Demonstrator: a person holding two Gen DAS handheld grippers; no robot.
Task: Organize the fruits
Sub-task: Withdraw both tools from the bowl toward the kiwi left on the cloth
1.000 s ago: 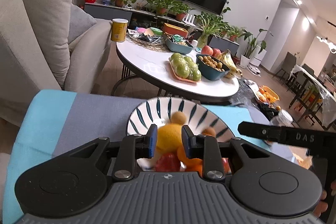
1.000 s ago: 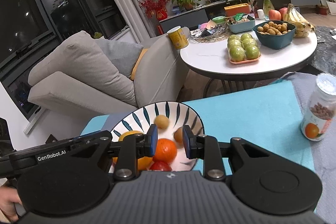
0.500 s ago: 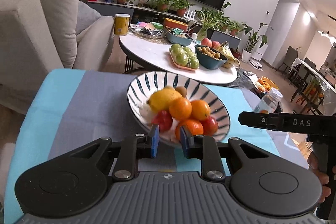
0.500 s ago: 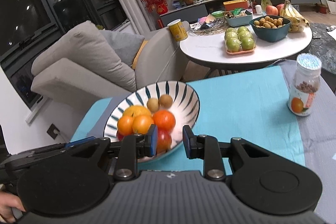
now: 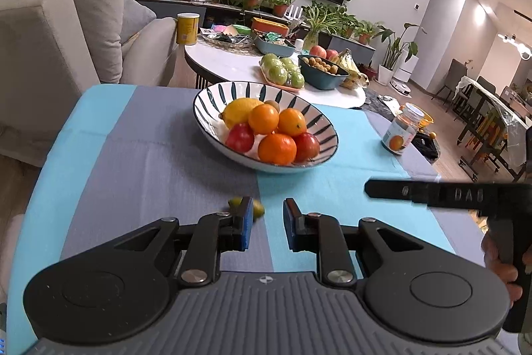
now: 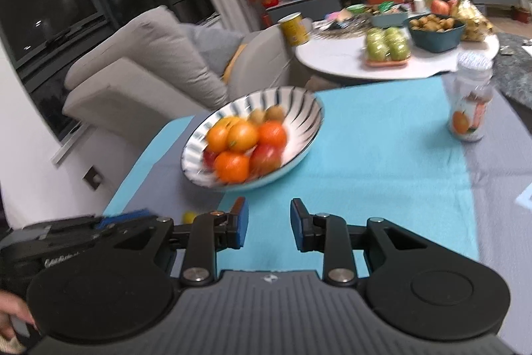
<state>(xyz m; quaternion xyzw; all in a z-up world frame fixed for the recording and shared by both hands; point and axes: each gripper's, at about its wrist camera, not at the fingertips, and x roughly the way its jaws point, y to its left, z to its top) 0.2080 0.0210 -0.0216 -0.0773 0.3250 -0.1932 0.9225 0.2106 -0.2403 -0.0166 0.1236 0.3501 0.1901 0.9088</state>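
A white bowl with dark blue stripes (image 5: pixel 319 118) holds oranges (image 5: pixel 277 148), red apples (image 5: pixel 240 137) and a yellow lemon (image 5: pixel 237 109); one small yellow-green fruit (image 5: pixel 257 208) lies apart on the table (image 5: pixel 139 155).

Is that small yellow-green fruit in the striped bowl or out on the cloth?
Out. The small yellow-green fruit lies on the tablecloth beside the left gripper's finger, short of the striped bowl.

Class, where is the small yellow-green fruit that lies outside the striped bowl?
In the left wrist view, the small yellow-green fruit lies on the blue-grey cloth, partly hidden behind the left gripper's left finger, nearer the camera than the striped bowl.
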